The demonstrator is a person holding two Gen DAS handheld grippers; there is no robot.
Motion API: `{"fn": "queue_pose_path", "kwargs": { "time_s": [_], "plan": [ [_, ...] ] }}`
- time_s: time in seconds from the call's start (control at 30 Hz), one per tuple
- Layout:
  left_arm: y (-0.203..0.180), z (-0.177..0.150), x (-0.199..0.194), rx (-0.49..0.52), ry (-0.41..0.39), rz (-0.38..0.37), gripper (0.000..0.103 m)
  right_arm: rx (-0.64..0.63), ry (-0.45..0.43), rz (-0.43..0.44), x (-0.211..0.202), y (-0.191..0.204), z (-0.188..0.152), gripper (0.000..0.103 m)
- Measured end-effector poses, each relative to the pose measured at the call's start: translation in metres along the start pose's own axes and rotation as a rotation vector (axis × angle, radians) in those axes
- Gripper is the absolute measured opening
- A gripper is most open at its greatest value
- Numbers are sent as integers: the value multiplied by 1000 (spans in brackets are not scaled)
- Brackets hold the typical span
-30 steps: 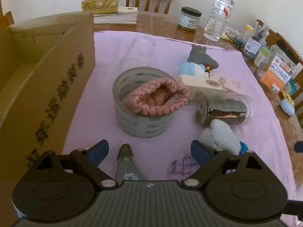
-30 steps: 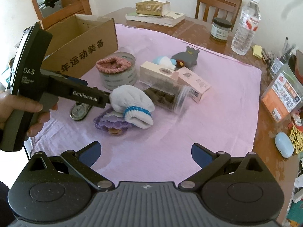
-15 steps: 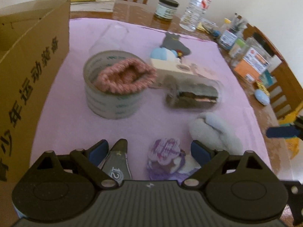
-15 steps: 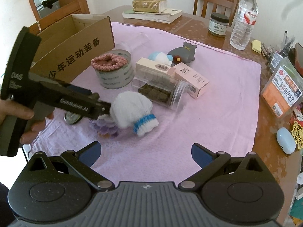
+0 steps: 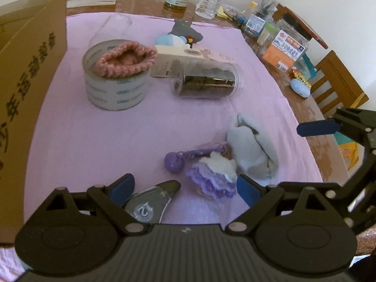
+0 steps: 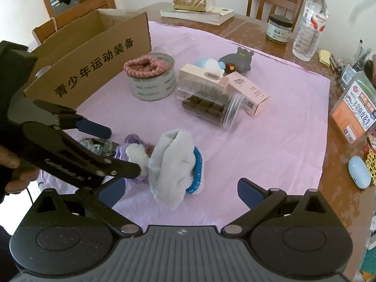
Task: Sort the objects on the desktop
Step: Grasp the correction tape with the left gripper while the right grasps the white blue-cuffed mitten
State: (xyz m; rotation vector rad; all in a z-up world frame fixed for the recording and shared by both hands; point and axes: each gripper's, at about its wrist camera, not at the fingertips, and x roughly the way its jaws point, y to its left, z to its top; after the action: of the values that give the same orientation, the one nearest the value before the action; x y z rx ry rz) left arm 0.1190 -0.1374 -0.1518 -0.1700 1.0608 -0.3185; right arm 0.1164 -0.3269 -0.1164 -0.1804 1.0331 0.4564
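Pink cloth [image 6: 270, 141] covers a wooden table [image 6: 253, 27]; chairs and pale walls surround; cardboard box [image 6: 94, 54] at left; left gripper [image 5: 185, 189] and right gripper [image 6: 179, 191] both spread wide, empty; white sock [image 6: 174, 164] beside purple crochet toy [image 5: 212, 178], mid-cloth.
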Motion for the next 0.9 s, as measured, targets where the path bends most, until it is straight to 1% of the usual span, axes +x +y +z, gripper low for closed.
{"fn": "queue_pose_path", "kwargs": {
  "time_s": [0.13,0.23,0.37,0.47,0.6,0.67,0.73,0.8,0.9],
  "plan": [
    [1,-6,-10,-7,-12,66,93,-3,1,14,3,1,1,103],
    [3,-12,-15,-27,-1,117,94,-16,0,12,6,3,3,103],
    [5,-22,-24,-75,23,151,93,-36,1,15,9,3,6,103],
    [4,-30,-34,-89,28,142,93,-45,6,14,12,2,7,103],
    [-1,-37,-36,-65,80,46,93,-47,12,23,16,-2,7,103],
    [-5,-39,-31,-60,99,17,93,-51,11,22,18,-3,9,103],
    [-6,-39,-25,-66,105,14,93,-57,9,18,17,-3,10,103],
    [-5,-38,-20,-83,109,26,93,-62,4,16,16,-3,11,103],
    [-4,-33,-16,-82,80,51,94,-65,3,12,14,-4,10,103]
  ]
}}
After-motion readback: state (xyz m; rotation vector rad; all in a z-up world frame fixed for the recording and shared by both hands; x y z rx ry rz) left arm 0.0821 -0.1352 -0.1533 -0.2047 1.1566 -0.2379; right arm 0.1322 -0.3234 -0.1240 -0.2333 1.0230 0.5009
